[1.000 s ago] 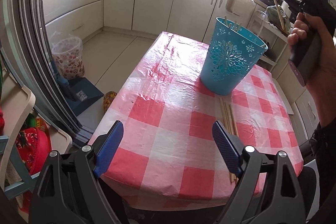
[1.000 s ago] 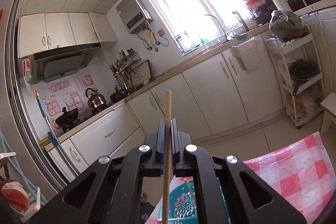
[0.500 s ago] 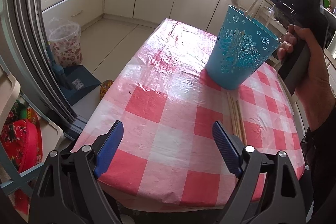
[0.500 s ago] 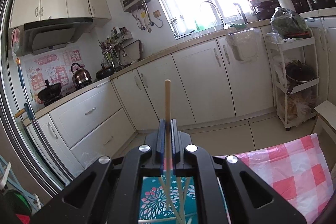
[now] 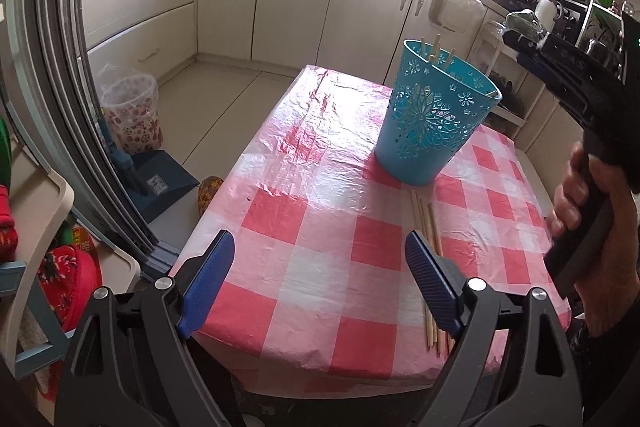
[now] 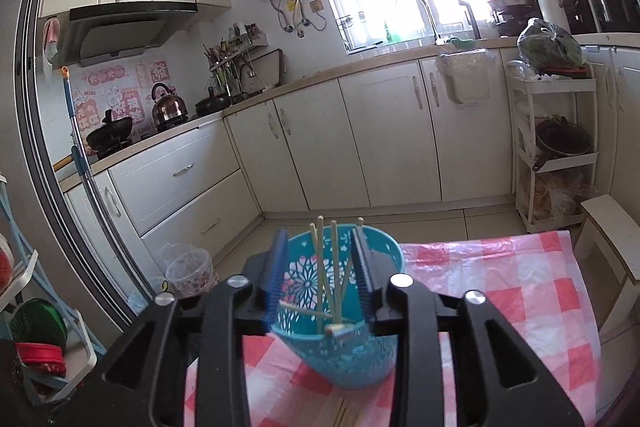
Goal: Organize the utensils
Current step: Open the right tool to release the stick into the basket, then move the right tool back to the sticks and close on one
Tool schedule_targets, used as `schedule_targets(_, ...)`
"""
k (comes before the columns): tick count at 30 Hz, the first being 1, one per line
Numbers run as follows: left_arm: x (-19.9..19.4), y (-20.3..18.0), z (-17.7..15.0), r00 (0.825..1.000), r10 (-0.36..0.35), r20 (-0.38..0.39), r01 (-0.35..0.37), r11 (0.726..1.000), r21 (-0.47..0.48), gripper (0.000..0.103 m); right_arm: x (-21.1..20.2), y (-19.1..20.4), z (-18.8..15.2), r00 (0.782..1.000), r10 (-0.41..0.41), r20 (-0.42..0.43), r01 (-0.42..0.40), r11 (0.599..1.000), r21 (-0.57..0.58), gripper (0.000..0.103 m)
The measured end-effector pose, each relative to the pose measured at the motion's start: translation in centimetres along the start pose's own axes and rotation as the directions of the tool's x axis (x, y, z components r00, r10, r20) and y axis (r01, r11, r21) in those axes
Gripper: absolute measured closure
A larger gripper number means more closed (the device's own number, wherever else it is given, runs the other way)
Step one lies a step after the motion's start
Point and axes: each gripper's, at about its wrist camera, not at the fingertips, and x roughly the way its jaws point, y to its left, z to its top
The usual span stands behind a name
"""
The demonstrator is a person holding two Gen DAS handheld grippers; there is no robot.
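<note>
A turquoise cut-out bucket [image 5: 432,123] stands on the red-and-white checked table [image 5: 312,187], with several wooden chopsticks [image 6: 334,267] leaning inside it. More chopsticks [image 5: 430,239] lie flat on the cloth in front of the bucket. My right gripper [image 6: 320,239] hovers just above the near rim of the bucket [image 6: 352,359]. Its jaws are opening and the pads press on nothing. In the left wrist view the right gripper [image 5: 520,47] reaches in from the right, held by a hand. My left gripper [image 5: 318,247] stands wide open and empty over the table's near edge, beside the loose chopsticks.
On the floor to the left of the table are a patterned waste bin [image 5: 130,115] and a blue dustpan [image 5: 160,183], beside a sliding door frame. A white shelf trolley [image 6: 552,147] and a white stool [image 6: 612,227] stand to the right of the table. Kitchen cabinets line the far walls.
My right gripper has come down over the bucket and its jaws have parted. The chopstick it held upright is no longer in its pads. The left gripper stays open.
</note>
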Motion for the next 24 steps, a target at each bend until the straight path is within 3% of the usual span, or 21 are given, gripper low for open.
schedule_targets(11, -4.5, -1.7, -0.7, 0.998, 0.006, 0.063, -0.01, 0.998, 0.068, 0.014, -8.1, -1.6, -5.9, 0.994, -0.06, -0.097, 0.069, 0.993, 0.095, 0.055)
schedule_targets(24, -6.9, -1.9, -1.0, 0.995, 0.013, 0.103, -0.022, 0.996, 0.09, 0.012, -9.0, -1.3, -10.0, 0.978, -0.064, -0.197, 0.089, 0.989, 0.121, 0.055)
